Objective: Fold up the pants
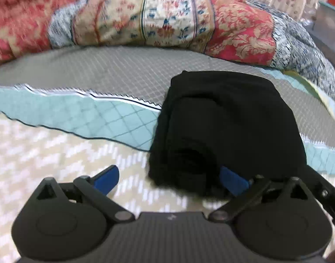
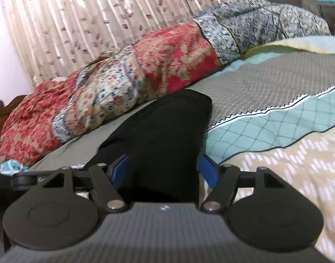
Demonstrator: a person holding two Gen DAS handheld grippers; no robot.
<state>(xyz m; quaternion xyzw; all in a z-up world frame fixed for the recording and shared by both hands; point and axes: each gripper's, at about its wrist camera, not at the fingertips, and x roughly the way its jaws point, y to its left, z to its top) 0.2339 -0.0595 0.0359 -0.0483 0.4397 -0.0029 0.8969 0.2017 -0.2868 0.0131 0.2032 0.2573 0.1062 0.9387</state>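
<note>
**Inspection: black trousers folded into a compact bundle, both claws standing off the cloth**

I am holding my left gripper [image 1: 169, 176] spread about as wide as it goes. Its blue pads [image 1: 107, 176] are gripping nothing; the near corner of the folded black fabric pants [image 1: 228, 127] is lying between them, loose, with the right-hand pad at the cloth's edge. I am holding my right gripper [image 2: 164, 171] partly open; the black bundle [image 2: 165, 131] is filling the gap between its blue pads [image 2: 121, 168], and I am judging them as flanking the fabric, not pinching it.

The pants are resting on the quilted grey, teal and cream bedspread [image 1: 68, 81], straddling the zigzag border, just in front of the rolled red and floral patchwork quilt [image 1: 145, 17].

In my judgement the folding is looking near complete. To finish well, I am advising that both claws draw straight back without snagging the top layer, then press the stack flat so the rolled inner edge is not springing open.

The left wrist view is showing the bundle's top face, its layered folds and the rolled end nearest me. The right wrist view is showing only a dark side profile, but it is revealing the pleated cream curtain with small leaf print [image 2: 79, 22] and the quilt's full length.
</note>
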